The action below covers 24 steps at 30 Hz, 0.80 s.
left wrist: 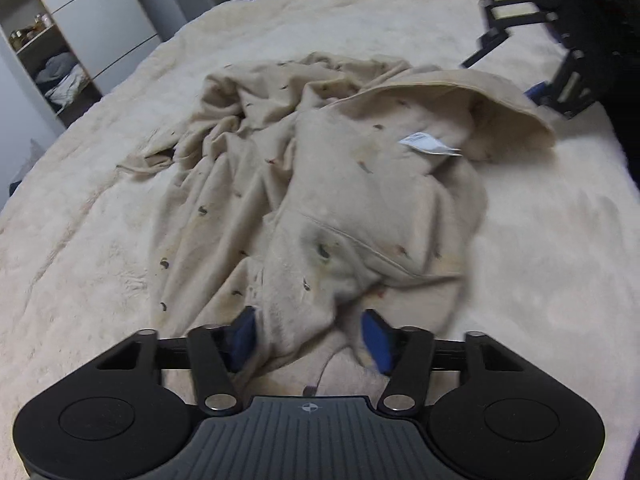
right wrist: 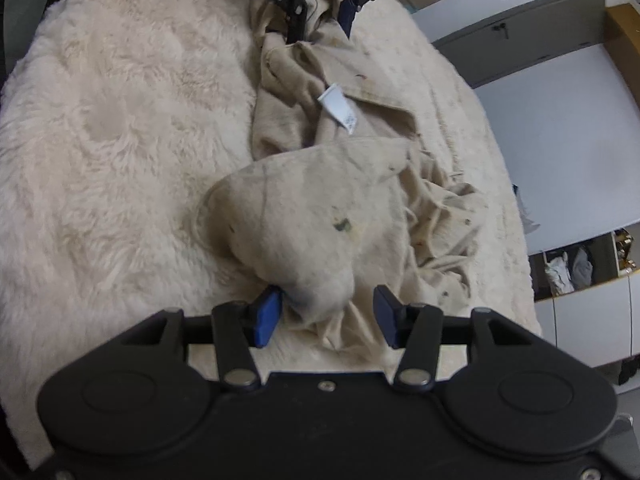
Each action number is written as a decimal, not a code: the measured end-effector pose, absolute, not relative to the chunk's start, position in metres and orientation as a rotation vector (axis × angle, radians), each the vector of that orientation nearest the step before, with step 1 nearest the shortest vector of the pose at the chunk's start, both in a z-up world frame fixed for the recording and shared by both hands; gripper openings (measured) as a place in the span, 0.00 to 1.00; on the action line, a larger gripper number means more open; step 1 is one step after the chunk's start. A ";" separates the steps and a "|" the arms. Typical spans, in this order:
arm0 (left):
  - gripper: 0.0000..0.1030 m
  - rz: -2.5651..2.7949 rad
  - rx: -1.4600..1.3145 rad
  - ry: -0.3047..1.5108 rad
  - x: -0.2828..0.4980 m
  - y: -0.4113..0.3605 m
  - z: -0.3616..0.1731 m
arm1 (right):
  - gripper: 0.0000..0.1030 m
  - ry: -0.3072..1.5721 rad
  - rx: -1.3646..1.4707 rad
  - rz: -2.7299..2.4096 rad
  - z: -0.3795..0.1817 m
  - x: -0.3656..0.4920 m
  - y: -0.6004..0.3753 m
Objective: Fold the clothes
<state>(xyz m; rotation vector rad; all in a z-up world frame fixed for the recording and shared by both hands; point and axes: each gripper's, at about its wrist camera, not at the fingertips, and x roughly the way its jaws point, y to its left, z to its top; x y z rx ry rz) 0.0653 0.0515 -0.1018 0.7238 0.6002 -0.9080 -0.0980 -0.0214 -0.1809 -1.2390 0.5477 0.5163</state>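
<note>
Beige garment [left wrist: 328, 184]: crumpled on fluffy blanket [left wrist: 100, 208].
Left gripper [left wrist: 310, 338]: spread, cloth bunched between pads.
Right gripper [right wrist: 326, 320]: spread, straddling a fold.

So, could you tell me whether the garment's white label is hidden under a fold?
No, the white label lies exposed on top of the beige garment.

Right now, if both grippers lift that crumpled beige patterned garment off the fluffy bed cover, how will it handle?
The crumpled beige patterned garment is probably floppy: it lies in deep folds and should sag between the left gripper and the right gripper. It looks soft and thin, so likely light. It may drag on the fluffy cream bed cover.
</note>
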 end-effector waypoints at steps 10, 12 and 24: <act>0.45 -1.156 0.537 0.595 0.044 0.070 -0.072 | 0.41 0.542 -1.322 0.704 -0.183 -0.123 -0.001; 0.49 -1.104 0.486 0.580 0.054 0.074 -0.068 | 0.41 0.548 -1.315 0.699 -0.181 -0.123 -0.004; 0.60 -0.941 0.435 0.674 0.095 0.050 -0.093 | 0.43 0.548 -1.017 0.598 -0.133 -0.089 -0.019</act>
